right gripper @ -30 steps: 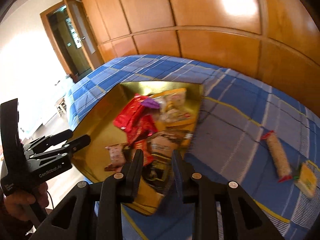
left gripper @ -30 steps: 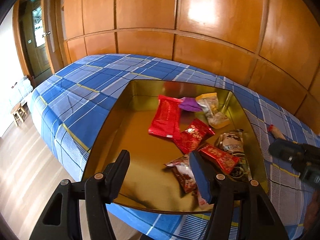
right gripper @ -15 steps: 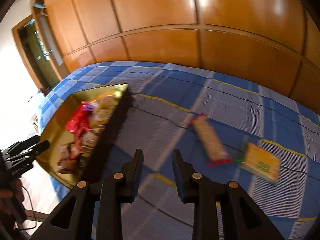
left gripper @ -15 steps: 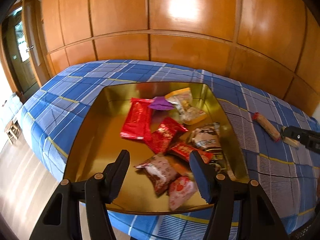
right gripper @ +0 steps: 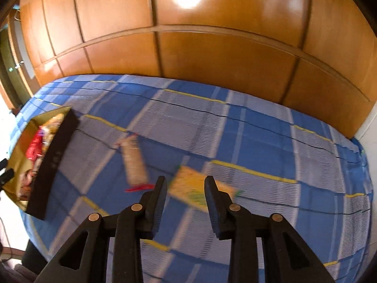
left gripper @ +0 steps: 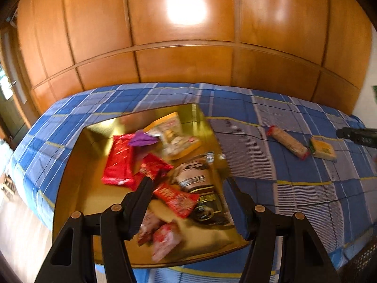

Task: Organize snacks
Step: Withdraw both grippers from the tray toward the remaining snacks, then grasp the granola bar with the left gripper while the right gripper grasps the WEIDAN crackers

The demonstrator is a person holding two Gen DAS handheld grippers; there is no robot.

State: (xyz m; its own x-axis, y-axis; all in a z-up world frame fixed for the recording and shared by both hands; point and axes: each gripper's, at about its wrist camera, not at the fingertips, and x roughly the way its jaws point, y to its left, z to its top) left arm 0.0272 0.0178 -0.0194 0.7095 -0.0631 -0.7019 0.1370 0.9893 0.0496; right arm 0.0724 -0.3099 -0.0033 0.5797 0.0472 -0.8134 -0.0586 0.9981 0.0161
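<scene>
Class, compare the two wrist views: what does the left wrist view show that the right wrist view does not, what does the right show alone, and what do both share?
Only the left wrist view shows the gold tray's floor clearly, with the purple wrapper and the long red packet, framed by the open, empty left tool.

Only the right wrist view shows the tray's black outer wall and the right tool, empty, its jaws opening above the yellow packet.

Both show the tray, the long beige packet, the yellow packet, the blue checked cloth and the wooden panelling.
</scene>
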